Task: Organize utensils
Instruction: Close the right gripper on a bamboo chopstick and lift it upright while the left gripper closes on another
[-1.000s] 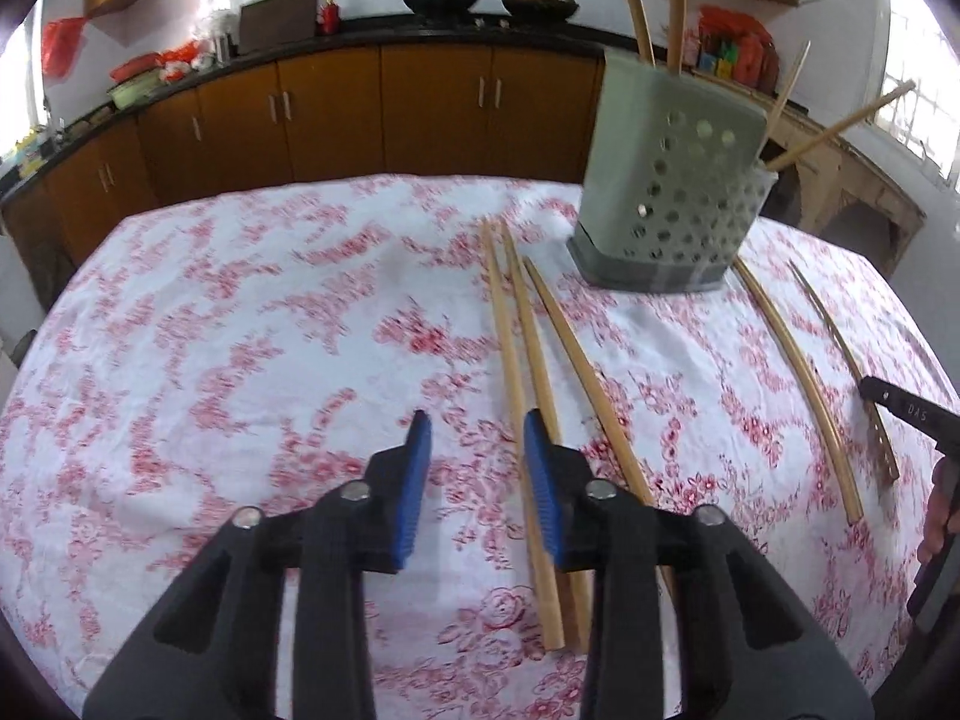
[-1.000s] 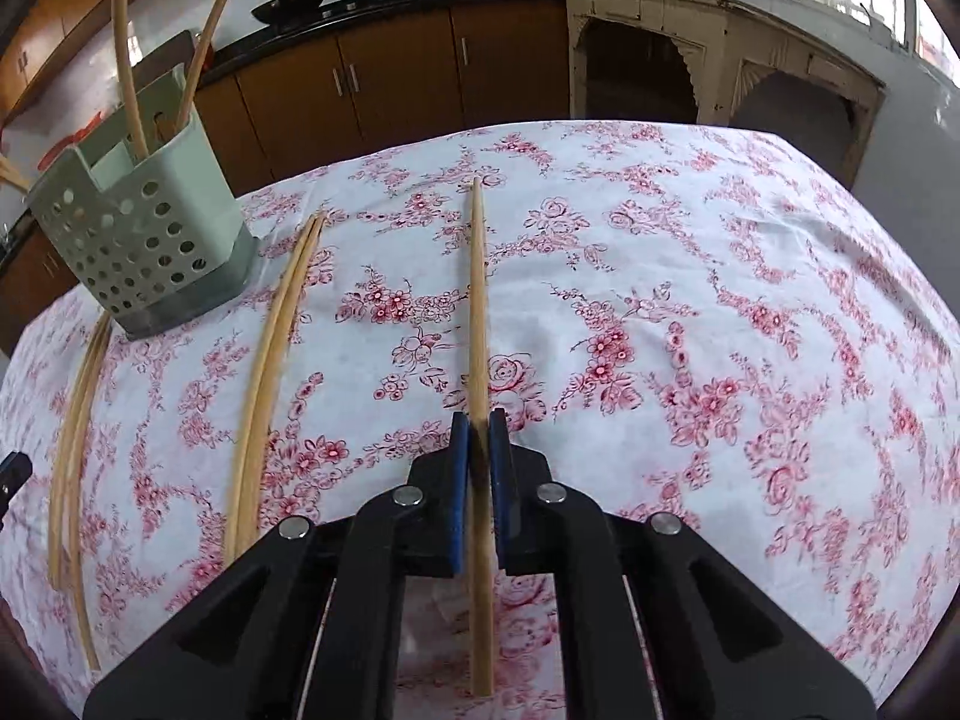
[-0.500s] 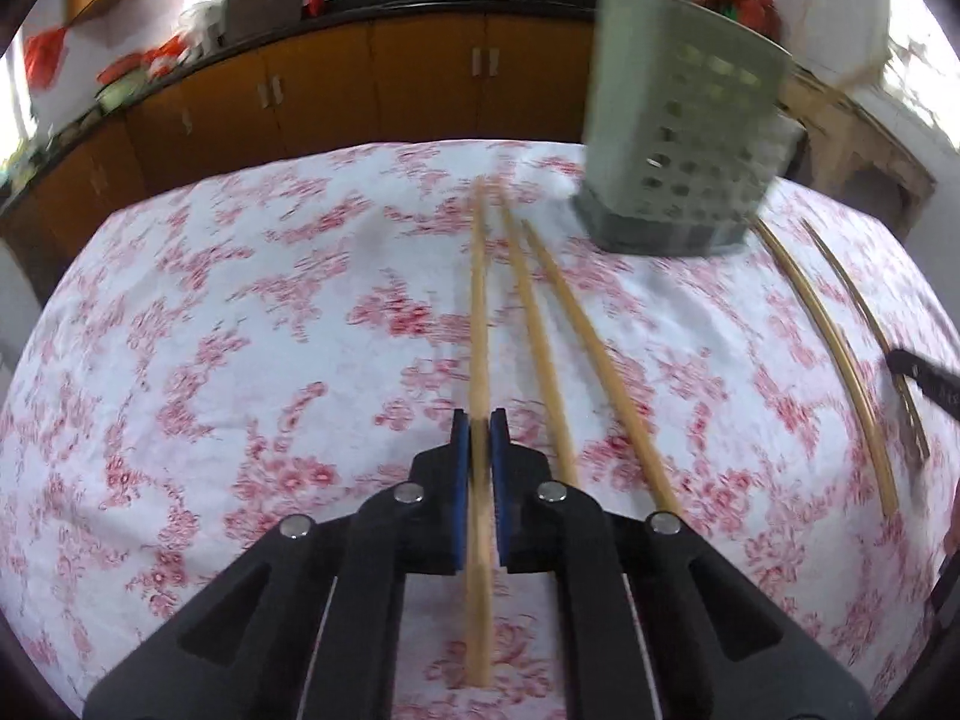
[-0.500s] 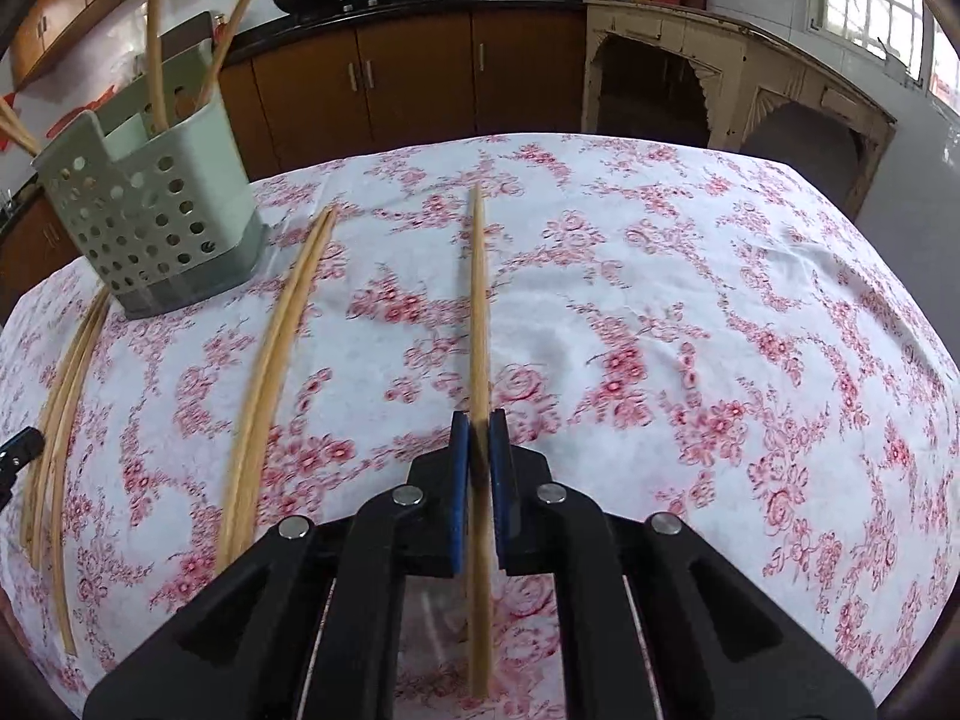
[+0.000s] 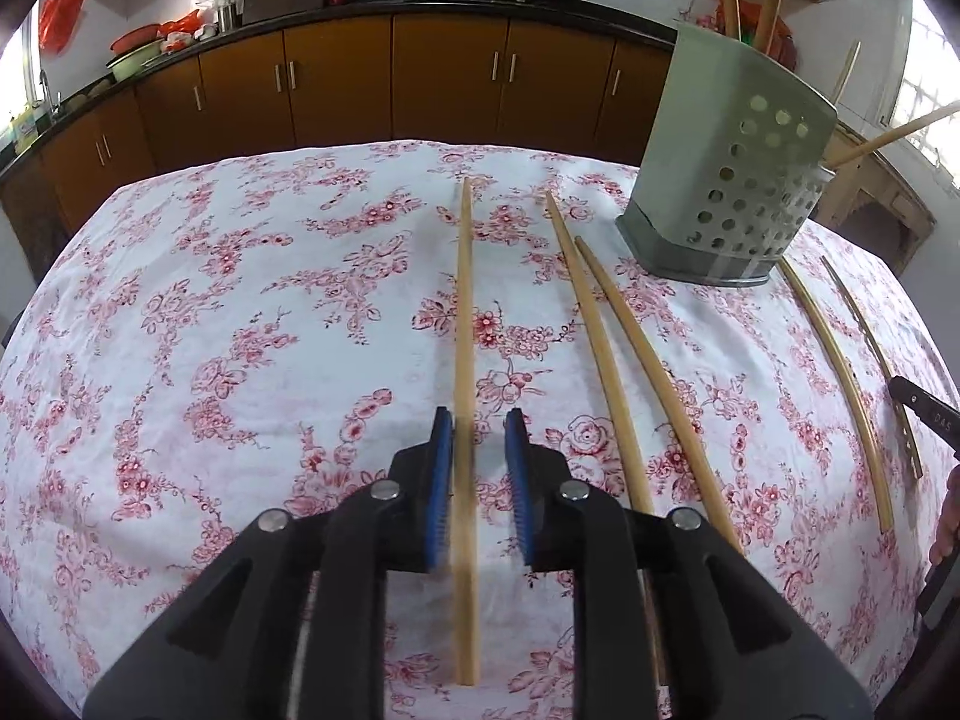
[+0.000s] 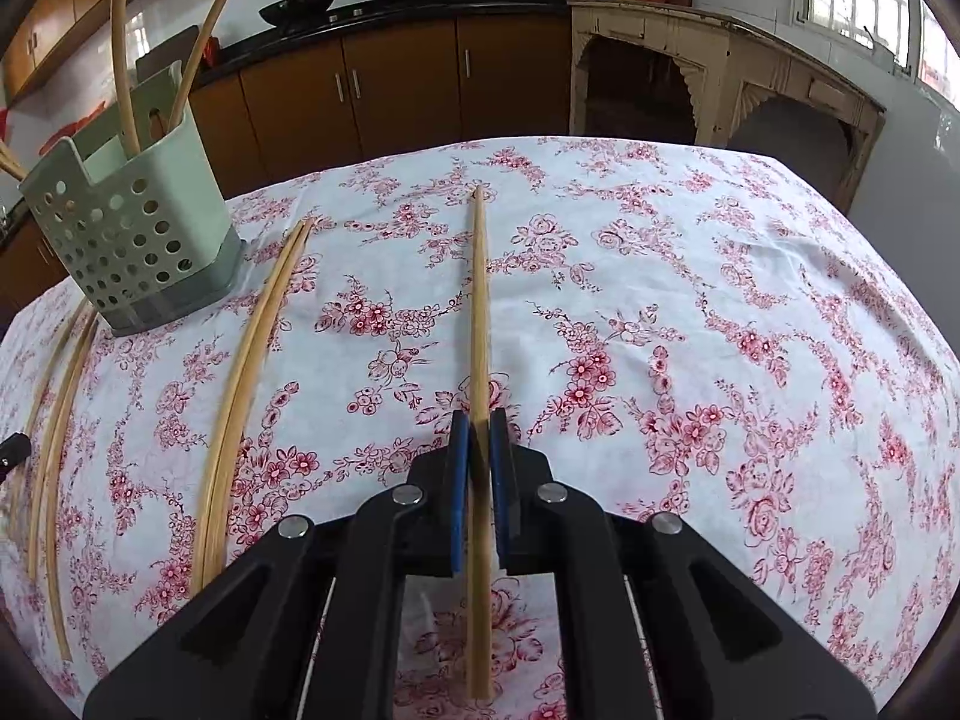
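A pale green perforated utensil holder stands on the floral tablecloth with several chopsticks in it; it also shows in the right wrist view. My left gripper is open, its blue pads either side of a wooden chopstick that touches the left pad. Two more chopsticks lie to its right. My right gripper is shut on a wooden chopstick, which points away along the fingers.
Two thin curved sticks lie right of the holder; they also show in the right wrist view. Brown kitchen cabinets run behind the table. A cream wooden sideboard stands at the back right.
My left gripper closed on a chopstick half a second ago and has now opened, with the chopstick still between its pads. My right gripper stays shut on its chopstick and has shifted slightly.
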Motion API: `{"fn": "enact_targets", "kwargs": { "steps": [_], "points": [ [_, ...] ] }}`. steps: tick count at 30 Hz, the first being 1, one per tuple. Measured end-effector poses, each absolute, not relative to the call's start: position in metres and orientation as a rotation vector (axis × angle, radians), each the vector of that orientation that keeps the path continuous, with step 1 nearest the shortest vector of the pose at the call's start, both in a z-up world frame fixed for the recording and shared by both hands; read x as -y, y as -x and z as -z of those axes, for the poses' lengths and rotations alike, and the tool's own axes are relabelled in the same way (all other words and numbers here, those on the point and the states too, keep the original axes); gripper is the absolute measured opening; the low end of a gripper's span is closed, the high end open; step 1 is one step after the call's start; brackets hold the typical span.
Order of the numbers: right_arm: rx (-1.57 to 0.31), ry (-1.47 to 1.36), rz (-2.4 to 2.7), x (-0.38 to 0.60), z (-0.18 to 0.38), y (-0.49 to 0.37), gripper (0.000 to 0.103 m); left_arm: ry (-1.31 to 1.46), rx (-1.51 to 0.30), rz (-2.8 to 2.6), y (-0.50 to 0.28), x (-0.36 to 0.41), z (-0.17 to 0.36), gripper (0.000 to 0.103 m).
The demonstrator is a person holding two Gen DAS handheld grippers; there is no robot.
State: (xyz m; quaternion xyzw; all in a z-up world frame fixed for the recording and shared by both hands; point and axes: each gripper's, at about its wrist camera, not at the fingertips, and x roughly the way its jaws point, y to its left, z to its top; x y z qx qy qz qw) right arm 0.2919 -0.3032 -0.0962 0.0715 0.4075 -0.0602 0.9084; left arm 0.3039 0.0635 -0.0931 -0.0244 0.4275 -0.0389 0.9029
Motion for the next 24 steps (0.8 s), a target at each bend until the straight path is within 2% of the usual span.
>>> {"fn": "enact_targets", "kwargs": {
  "steps": [14,19,24],
  "points": [
    [-0.844,-0.135,0.111,0.302,0.096,-0.277,0.009,0.041,-0.887,0.083,-0.292,-0.066,0.092,0.02],
    [-0.842,-0.148,0.105,0.304,0.096,-0.276,0.008,0.027,-0.889,0.049,-0.286,-0.066,0.092,0.008],
    [-0.818,-0.163,0.102,0.306,0.091,-0.269,0.008,-0.01,-0.905,0.048,-0.283,-0.063,0.089,0.008]
  ]
}}
